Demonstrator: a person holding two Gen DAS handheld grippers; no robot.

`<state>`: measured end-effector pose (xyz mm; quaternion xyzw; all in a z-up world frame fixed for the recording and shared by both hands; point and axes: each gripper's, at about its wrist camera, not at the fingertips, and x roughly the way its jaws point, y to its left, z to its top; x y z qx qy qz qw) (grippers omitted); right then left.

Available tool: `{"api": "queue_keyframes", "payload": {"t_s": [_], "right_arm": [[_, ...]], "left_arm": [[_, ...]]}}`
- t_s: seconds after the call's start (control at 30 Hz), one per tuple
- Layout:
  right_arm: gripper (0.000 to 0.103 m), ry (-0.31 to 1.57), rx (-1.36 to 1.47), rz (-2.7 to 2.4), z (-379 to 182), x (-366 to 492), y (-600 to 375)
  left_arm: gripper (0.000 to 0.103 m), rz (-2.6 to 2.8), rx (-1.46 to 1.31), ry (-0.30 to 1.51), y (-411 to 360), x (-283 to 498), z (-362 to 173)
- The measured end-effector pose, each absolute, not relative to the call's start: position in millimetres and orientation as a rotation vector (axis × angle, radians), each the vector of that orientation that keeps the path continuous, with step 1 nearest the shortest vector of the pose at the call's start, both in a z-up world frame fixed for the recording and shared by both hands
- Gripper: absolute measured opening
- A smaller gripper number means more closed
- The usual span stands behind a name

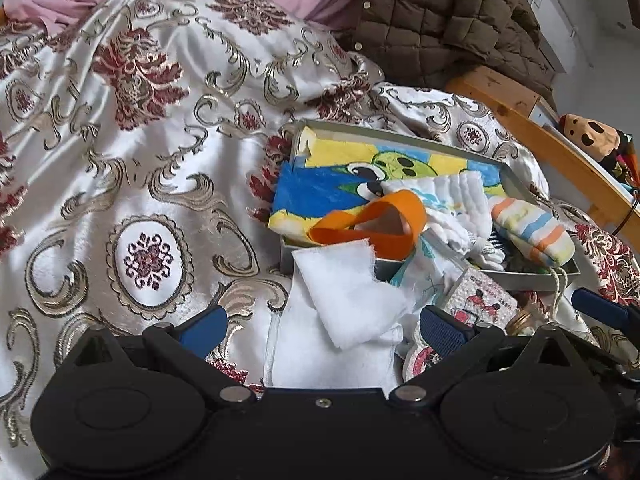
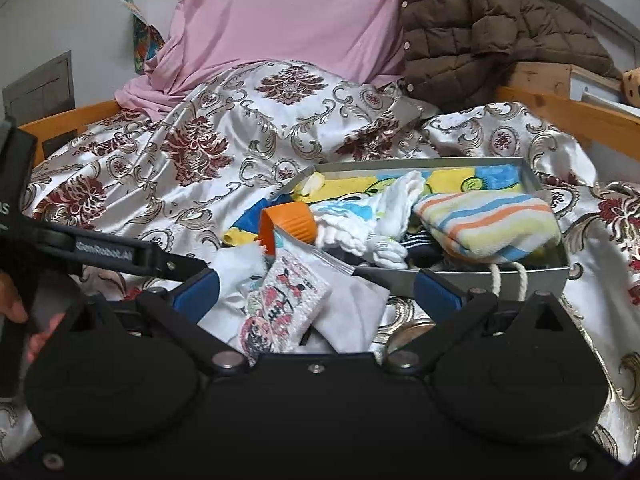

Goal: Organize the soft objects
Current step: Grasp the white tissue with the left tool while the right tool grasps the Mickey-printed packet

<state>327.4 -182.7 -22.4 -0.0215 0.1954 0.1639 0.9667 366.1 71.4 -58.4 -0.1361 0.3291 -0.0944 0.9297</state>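
Observation:
A grey metal tray (image 1: 532, 278) (image 2: 472, 276) sits on the patterned bedspread. In it lie a yellow and blue cartoon towel (image 1: 320, 192) (image 2: 492, 174), a striped rolled towel (image 1: 532, 226) (image 2: 488, 226), white gauze cloths (image 1: 460, 204) (image 2: 360, 220) and an orange band (image 1: 376, 220) (image 2: 290, 218). White cloths (image 1: 344, 300) (image 2: 348, 312) and a pink patterned cloth (image 1: 484, 300) (image 2: 280, 304) lie in front of the tray. My left gripper (image 1: 324, 324) is open over the white cloths. My right gripper (image 2: 316, 290) is open around the pink patterned cloth.
A pink sheet (image 2: 288, 20) and a brown quilted jacket (image 1: 448, 20) (image 2: 492, 20) lie at the head of the bed. A wooden bed rail (image 1: 552, 152) (image 2: 568, 112) runs on the right, with a plush toy (image 1: 592, 136) beyond it. A metal lid (image 2: 412, 332) lies by the tray.

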Motion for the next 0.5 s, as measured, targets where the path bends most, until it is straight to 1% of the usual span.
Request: {"api": "queue_keyframes", "payload": {"t_s": [0.17, 0.37, 0.5], "right_arm": [[0.102, 0.406, -0.086, 0.335, -22, 329, -175], [0.102, 0.471, -0.077, 0.341, -33, 332, -173], [0.102, 0.467, -0.084, 0.346, -32, 335, -170]], "left_arm": [[0.102, -0.211, -0.331, 0.714, 76, 372, -64], [0.102, -0.224, -0.407, 0.764, 81, 376, -72], [0.102, -0.233, -0.406, 0.773, 80, 377, -75]]}}
